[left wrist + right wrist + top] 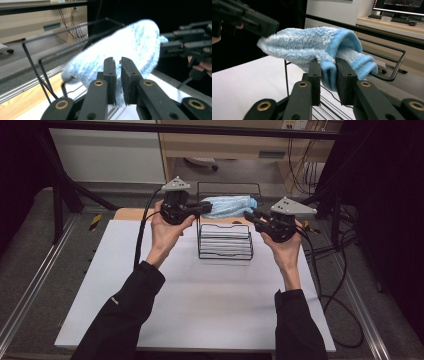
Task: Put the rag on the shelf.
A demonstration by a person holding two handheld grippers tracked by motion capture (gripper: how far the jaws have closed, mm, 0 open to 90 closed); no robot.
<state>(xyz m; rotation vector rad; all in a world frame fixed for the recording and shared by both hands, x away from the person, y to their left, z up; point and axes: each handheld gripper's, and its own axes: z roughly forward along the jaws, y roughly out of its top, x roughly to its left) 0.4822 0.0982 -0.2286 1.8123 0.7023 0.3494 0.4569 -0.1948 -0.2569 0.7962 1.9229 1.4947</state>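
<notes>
A fuzzy light-blue sock (230, 206) hangs stretched between my two grippers, above the far side of a black wire rack (225, 242). My left gripper (206, 209) grips its toe end; in the left gripper view the jaws (118, 62) are nearly together with a fold of the sock (125, 47) pinched between them. My right gripper (249, 215) holds the other end. In the right gripper view its jaws (327, 65) are shut on the ribbed blue cuff of the sock (312, 42). The left gripper (262, 25) shows at the far end there.
The rack stands at the back middle of a white board (200, 295) on the table. Black cables (340, 285) trail on the floor at the right. A wooden desk (225, 145) stands behind, and a monitor and keyboard (397, 18) sit on a desk.
</notes>
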